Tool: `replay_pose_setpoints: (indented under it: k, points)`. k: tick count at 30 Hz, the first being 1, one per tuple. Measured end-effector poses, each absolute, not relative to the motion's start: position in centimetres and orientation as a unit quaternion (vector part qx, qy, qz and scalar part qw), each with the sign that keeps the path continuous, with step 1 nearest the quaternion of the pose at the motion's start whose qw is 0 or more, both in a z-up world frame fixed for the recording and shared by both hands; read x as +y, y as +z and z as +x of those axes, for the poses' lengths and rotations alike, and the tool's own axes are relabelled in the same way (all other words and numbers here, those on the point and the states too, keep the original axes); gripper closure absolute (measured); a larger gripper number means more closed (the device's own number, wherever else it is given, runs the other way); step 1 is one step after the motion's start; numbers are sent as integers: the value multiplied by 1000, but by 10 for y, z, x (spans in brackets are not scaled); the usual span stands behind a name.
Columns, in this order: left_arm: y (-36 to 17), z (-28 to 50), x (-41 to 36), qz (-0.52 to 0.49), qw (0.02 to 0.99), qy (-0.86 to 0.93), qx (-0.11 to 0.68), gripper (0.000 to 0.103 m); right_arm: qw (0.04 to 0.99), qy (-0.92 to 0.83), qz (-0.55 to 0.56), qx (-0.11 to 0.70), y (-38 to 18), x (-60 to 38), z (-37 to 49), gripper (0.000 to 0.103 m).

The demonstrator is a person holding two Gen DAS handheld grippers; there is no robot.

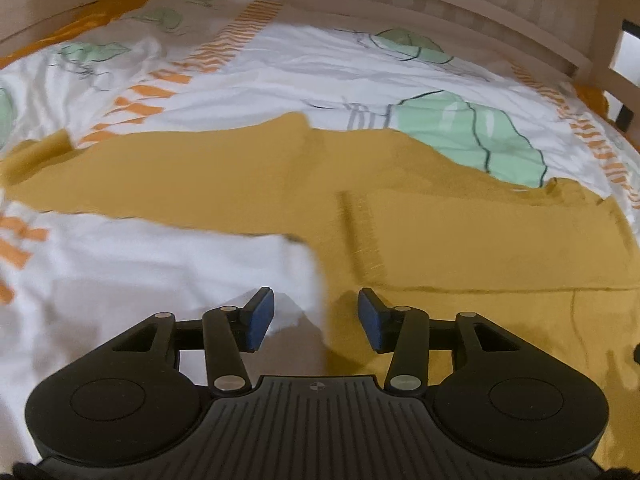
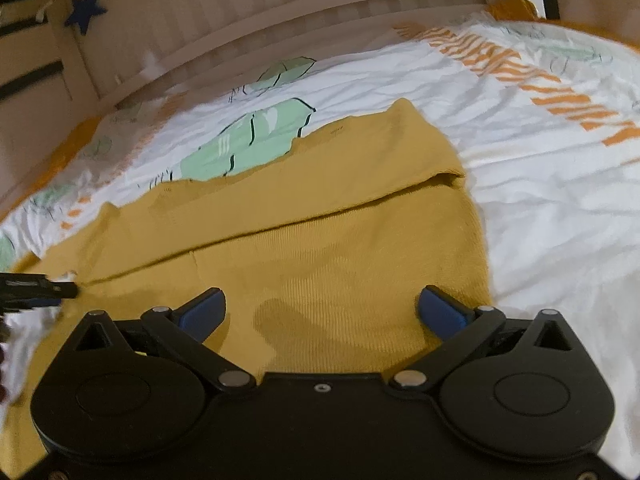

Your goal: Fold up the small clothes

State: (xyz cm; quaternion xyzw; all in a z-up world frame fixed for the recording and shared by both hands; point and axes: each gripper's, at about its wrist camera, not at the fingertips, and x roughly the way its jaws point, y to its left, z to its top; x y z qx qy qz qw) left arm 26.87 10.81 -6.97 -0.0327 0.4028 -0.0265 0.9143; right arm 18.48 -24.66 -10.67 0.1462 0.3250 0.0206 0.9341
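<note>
garment: you have one mustard-yellow knit sweater point(image 1: 460, 240) point(image 2: 340, 248), ribbed in texture.
state: you can see it partly folded, one layer doubled over the body with a straight fold edge running across it.
pose: it lies flat; a sleeve stretches out sideways in your left wrist view.
place: it rests on the bed cover.

One garment, two tools, one bed

A single mustard-yellow garment point(image 1: 420, 208) lies spread on one printed bedsheet point(image 1: 288, 64) — nothing else of its kind shows in either view. Two tools are present: the left tool point(image 1: 316, 322) with two blue fingertips point(image 1: 260, 320), and the right tool point(image 2: 322, 316) with two of the same point(image 2: 442, 314). One dark blue star point(image 2: 85, 9) hangs on the one wooden bed rail point(image 2: 320, 4).
</note>
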Motion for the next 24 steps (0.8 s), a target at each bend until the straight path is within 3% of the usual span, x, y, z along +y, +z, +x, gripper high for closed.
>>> replay_pose_setpoints:
  k: [10, 24]
  points:
    - [-48, 251, 184, -36, 924, 21, 381, 58, 919, 43, 99, 378, -86, -219, 184, 0]
    - [1, 279, 296, -3, 943, 126, 309, 58, 938, 133, 98, 306, -54, -130, 194, 1]
